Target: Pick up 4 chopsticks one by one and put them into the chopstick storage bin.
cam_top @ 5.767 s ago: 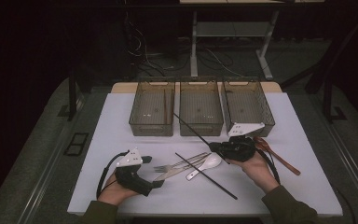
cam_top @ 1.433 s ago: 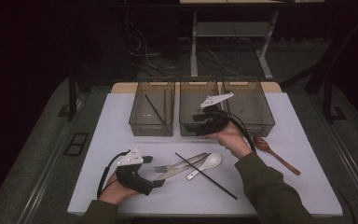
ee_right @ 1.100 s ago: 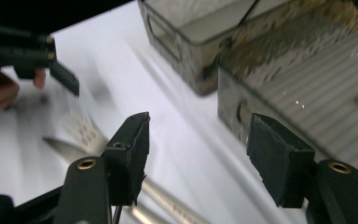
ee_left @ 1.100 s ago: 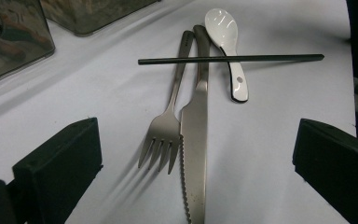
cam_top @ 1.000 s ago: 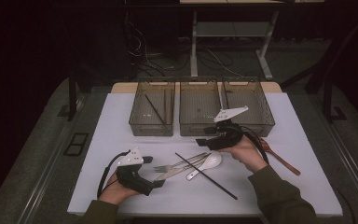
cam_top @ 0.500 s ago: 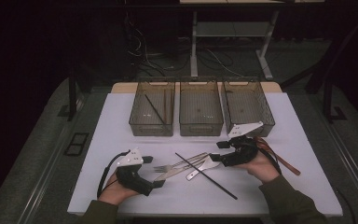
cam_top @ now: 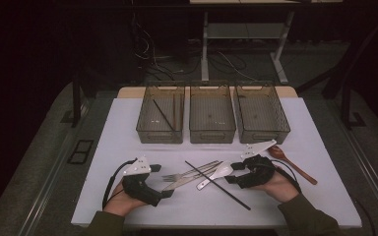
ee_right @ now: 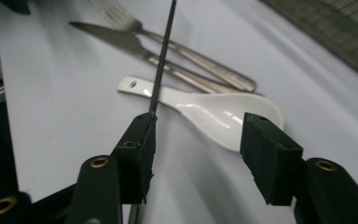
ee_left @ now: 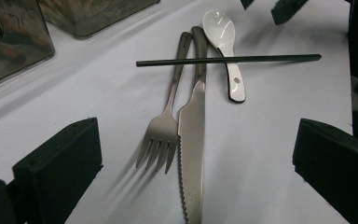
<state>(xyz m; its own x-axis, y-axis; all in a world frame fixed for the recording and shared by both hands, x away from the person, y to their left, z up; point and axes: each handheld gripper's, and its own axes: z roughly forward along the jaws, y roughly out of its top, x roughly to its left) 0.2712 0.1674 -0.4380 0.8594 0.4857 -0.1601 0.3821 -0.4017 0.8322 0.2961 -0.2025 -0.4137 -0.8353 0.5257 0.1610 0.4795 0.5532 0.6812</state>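
Observation:
A white ceramic spoon (cam_top: 216, 174), a steel fork (cam_top: 187, 173) and a knife (cam_top: 193, 179) lie together at the table's front, with a black chopstick (cam_top: 217, 185) across them. My right gripper (cam_top: 230, 175) sits low at the spoon's bowl. In the right gripper view its jaws (ee_right: 200, 140) straddle the spoon bowl (ee_right: 214, 109) without pressing on it. They have just been closing. The chopstick (ee_right: 163, 51) runs past the left jaw. My left gripper (cam_top: 161, 181) rests open. Fork (ee_left: 161, 130) and knife (ee_left: 193, 140) lie between its jaws (ee_left: 196, 158).
Three clear bins stand in a row at the back: the left bin (cam_top: 150, 132) holds dark chopsticks, then the middle bin (cam_top: 211, 132) and the right bin (cam_top: 263, 132). A wooden spoon (cam_top: 293, 164) lies right of my right hand. The white mat (cam_top: 118, 147) ends near the forearms.
My right gripper came back from the bins toward the front and sank to the white spoon, its jaws narrower than before. The left gripper stayed put.

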